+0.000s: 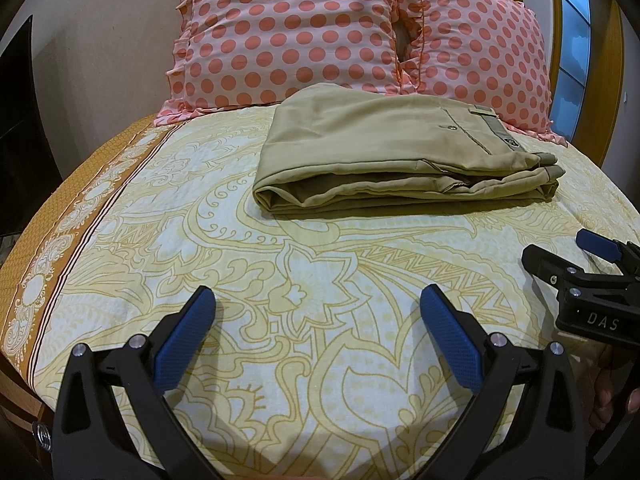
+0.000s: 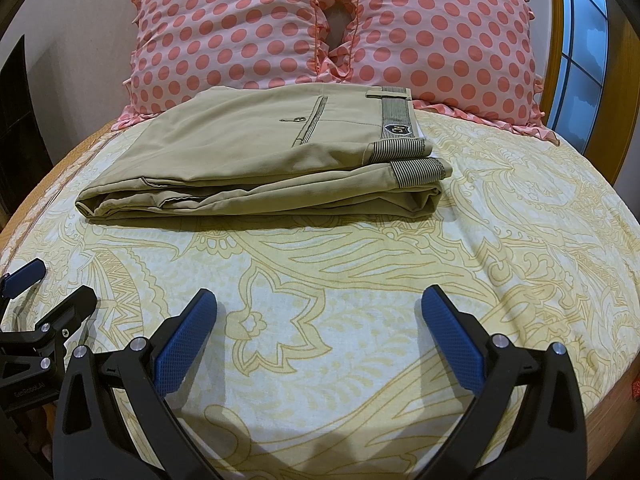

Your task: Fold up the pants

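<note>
Khaki pants (image 1: 384, 152) lie folded into a flat rectangular stack on the bed, in front of the pillows; the waistband with striped lining faces right. They also show in the right wrist view (image 2: 256, 160). My left gripper (image 1: 316, 300) is open and empty, hovering over the sheet well short of the pants. My right gripper (image 2: 318, 300) is open and empty, also short of the pants. The right gripper shows at the right edge of the left wrist view (image 1: 560, 254); the left gripper shows at the left edge of the right wrist view (image 2: 56, 284).
The bed has a yellow floral sheet (image 1: 280, 264) with an orange patterned border (image 1: 60, 232) at its left edge. Two pink polka-dot pillows (image 2: 248, 28) (image 2: 448, 40) lean against the wall behind the pants. A window (image 2: 580, 60) stands at right.
</note>
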`<act>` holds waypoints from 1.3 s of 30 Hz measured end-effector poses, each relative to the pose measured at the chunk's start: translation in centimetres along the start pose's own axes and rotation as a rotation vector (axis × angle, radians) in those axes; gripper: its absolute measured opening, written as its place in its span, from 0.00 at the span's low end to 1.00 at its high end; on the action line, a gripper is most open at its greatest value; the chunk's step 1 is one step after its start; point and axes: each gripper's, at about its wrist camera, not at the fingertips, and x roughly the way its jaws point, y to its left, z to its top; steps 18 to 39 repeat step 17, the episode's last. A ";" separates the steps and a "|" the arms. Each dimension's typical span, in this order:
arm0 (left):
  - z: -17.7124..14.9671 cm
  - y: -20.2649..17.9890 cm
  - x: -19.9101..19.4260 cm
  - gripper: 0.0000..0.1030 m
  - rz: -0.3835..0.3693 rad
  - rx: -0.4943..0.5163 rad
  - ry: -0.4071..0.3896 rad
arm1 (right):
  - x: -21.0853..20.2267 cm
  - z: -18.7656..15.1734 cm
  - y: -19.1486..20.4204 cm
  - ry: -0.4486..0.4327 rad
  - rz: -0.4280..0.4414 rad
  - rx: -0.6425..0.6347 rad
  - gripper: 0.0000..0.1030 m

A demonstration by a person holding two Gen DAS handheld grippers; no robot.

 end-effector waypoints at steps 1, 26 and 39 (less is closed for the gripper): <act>0.0 0.0 0.0 0.98 0.000 0.000 0.000 | 0.0 0.0 0.0 0.000 0.000 0.000 0.99; 0.3 0.2 0.0 0.98 -0.003 0.005 -0.004 | 0.0 0.0 0.0 0.000 0.001 -0.001 0.99; 0.3 0.2 0.0 0.98 -0.003 0.005 -0.004 | 0.0 0.0 0.0 0.000 0.001 -0.001 0.99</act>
